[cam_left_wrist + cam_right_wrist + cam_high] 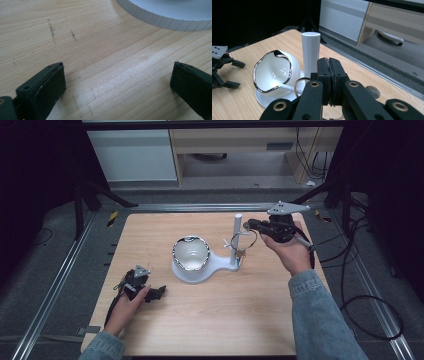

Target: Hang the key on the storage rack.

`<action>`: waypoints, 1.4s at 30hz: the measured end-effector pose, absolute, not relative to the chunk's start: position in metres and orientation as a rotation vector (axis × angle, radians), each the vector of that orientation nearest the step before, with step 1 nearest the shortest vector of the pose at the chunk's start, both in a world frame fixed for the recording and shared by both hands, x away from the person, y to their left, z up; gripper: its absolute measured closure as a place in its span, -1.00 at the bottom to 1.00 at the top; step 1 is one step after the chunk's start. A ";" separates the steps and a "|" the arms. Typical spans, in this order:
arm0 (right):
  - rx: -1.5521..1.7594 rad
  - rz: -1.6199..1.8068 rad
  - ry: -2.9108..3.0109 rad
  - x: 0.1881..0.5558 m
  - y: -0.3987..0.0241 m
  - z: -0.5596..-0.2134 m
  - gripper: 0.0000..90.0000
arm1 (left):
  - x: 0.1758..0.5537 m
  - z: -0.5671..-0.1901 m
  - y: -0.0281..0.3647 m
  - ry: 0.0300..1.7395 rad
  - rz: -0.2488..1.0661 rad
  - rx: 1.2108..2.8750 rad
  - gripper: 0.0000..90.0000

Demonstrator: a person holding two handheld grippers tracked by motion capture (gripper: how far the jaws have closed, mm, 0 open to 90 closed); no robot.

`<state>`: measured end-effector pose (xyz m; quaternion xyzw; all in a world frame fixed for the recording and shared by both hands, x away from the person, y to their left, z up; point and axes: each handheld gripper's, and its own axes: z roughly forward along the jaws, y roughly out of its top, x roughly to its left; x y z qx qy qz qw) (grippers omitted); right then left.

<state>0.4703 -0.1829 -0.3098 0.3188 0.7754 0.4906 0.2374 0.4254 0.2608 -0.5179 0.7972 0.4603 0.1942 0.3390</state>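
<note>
Nearest the person, the left gripper (pixel 159 293) rests low on the tabletop (pixel 225 320), jaws spread wide with bare wood between them. Beyond it a white bowl (pixel 190 253) with a silver rim sits tilted on a white stand (pixel 220 262). Farther right, beside the stand's upright post (pixel 238 237), the right gripper (pixel 248 225) has its jaws clenched on a thin metal ring (pixel 244 240) hanging near the post.

Counts: one counter (pixel 210 320). One white stand (pixel 212 266) with one upright post (pixel 237 240). One white bowl with a chrome rim (pixel 190 253) sitting on it. One thin ring (pixel 244 239) hanging by the post. Two grippers: left gripper (pixel 159 292), right gripper (pixel 248 225). Two hands, one per gripper.
</note>
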 end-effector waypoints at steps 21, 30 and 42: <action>0.938 1.351 2.106 0.473 -0.194 -0.316 0.85 | 0.425 -0.518 0.261 1.199 0.506 2.076 -1.00; 0.977 1.336 2.070 0.473 -0.204 -0.318 0.64 | 0.425 -0.518 0.261 1.199 0.506 2.076 -1.00; 1.053 1.227 1.973 0.472 -0.215 -0.325 -0.35 | 0.425 -0.518 0.261 1.199 0.506 2.076 -1.00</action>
